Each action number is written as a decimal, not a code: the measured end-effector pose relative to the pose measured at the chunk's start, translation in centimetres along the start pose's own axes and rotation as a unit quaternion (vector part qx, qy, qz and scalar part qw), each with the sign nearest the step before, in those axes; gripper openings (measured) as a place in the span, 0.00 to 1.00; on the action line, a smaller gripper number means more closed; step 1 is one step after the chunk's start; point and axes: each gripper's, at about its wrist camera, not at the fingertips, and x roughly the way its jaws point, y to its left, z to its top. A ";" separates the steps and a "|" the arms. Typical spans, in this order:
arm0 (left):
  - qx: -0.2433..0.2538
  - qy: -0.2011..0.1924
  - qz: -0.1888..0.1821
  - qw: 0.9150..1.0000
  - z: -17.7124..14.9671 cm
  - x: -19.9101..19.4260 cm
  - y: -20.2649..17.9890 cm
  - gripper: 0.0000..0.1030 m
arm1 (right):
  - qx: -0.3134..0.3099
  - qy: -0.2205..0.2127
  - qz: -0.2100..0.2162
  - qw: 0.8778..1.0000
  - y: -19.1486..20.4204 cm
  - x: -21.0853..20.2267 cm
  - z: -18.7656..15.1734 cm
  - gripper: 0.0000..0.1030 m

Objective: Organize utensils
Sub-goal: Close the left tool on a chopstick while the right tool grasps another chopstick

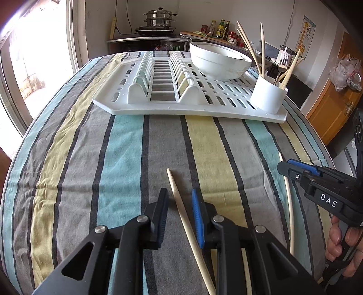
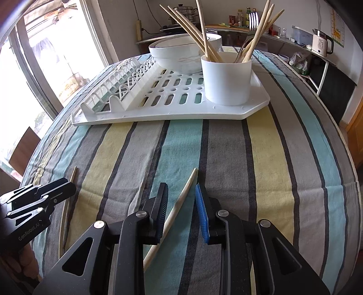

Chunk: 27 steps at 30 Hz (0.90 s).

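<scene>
Straddling a wooden chopstick (image 1: 181,213) on the striped tablecloth (image 1: 122,158), the left gripper (image 1: 180,217) is sitting with its jaws wide apart, the stick lying between them untouched by either pad; its near end is running out of sight under the gripper body. The right gripper (image 2: 180,213) is doing likewise, jaws spread around a second chopstick (image 2: 179,204) whose lower end is cut off by the left finger's linkage. Seen from the left wrist camera, that second stick (image 1: 289,204) is partly hidden behind the right gripper (image 1: 301,174). Farther off, a white dish rack (image 1: 127,99) is resting on the cloth, carrying stacked white bowls (image 1: 217,63) and, at its corner, a white utensil cup (image 2: 226,79) holding several chopsticks (image 2: 192,31) leaning outward. A fork (image 2: 253,19) is also standing in the cup, its handle mostly obscured.
</scene>
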 end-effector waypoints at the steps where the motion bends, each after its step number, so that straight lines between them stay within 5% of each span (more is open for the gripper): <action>1: 0.002 0.000 0.002 1.000 0.1 0.1 -0.1 0.17 | -0.005 0.001 -0.005 1.000 0.2 0.1 0.0 0.25; 12: 0.041 0.001 0.019 0.999 0.6 0.6 -1.2 0.09 | -0.040 0.018 -0.040 0.998 1.2 0.7 0.6 0.10; 27: 0.046 0.002 -0.006 0.999 1.8 0.3 -1.4 0.06 | -0.012 -0.006 0.004 1.000 -0.4 -0.9 1.5 0.05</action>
